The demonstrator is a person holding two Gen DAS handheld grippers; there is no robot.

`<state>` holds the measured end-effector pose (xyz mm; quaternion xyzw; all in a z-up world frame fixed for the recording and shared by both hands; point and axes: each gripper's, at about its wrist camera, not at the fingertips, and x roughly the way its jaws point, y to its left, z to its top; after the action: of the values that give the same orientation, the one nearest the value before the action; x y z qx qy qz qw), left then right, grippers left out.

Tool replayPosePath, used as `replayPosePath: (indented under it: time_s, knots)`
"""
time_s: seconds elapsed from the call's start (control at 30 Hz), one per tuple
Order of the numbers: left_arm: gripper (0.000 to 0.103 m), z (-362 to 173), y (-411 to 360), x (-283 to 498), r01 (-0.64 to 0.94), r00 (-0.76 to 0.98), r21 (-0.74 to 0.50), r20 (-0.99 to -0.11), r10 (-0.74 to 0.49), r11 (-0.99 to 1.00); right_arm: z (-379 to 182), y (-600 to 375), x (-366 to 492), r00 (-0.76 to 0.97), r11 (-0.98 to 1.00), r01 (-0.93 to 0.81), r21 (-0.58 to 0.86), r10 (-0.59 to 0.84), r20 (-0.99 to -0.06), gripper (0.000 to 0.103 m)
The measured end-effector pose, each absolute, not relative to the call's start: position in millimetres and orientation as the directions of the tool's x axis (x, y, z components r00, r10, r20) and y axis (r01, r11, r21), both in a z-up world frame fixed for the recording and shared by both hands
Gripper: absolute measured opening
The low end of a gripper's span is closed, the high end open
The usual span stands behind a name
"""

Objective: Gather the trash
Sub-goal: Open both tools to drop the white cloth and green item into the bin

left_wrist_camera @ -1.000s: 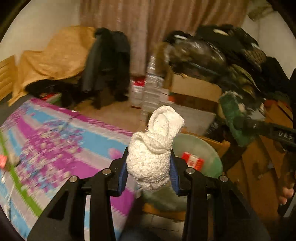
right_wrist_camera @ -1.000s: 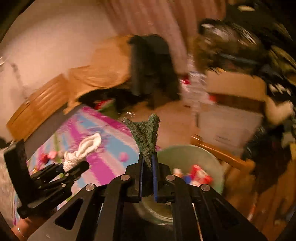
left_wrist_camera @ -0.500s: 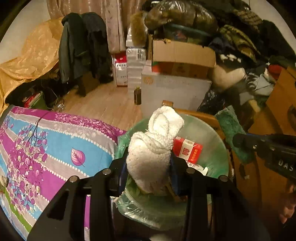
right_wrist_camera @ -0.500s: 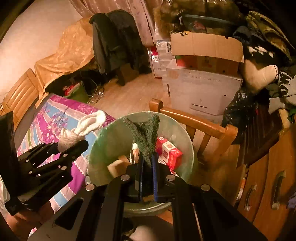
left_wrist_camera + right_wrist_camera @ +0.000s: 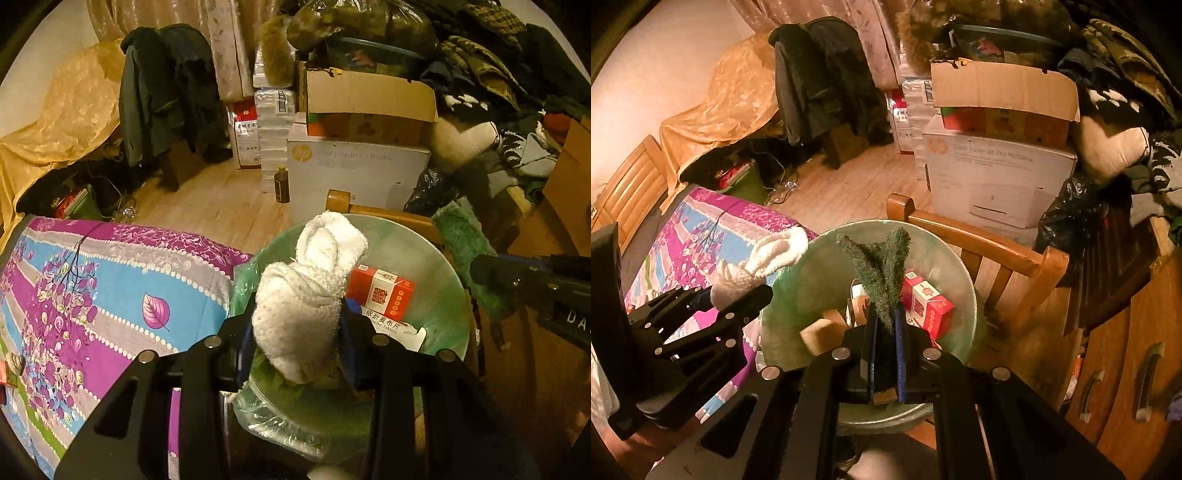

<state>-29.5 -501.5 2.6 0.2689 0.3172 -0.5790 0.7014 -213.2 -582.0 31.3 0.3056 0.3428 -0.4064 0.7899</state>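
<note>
My left gripper (image 5: 297,325) is shut on a white terry cloth (image 5: 306,291) and holds it over the near rim of a round bin lined with a green plastic bag (image 5: 439,266). My right gripper (image 5: 884,332) is shut on a dark green scouring cloth (image 5: 882,269) and holds it over the same bin (image 5: 809,258). In the bin lie a red carton (image 5: 380,291), also seen in the right wrist view (image 5: 927,302), a white medicine box (image 5: 391,328) and a tan block (image 5: 822,330). The left gripper (image 5: 735,291) with the white cloth (image 5: 764,258) shows at the bin's left rim.
A table with a purple and blue flowered cloth (image 5: 110,288) is left of the bin. A wooden chair (image 5: 1004,254) stands behind it. Stacked cartons (image 5: 354,155), a bottle (image 5: 282,184) on the wooden floor, piled clothes (image 5: 498,74) and wooden drawers (image 5: 1126,369) crowd the right side.
Both grippers have swung from over the table towards the bin and tilted down, each still holding its cloth. The bin now lies right under both of them.
</note>
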Motion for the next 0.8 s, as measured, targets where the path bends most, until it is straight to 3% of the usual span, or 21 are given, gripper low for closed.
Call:
replayPosePath:
  time_s: [0.8]
  knots:
    - [0.037, 3.6, -503.4, -29.8, 0.983, 0.132, 0.016, -0.758, -0.639, 0.184, 36.9, -587.0, -213.9, 0.446, 0.492, 0.845, 0.212, -0.426, -0.787, 0.009]
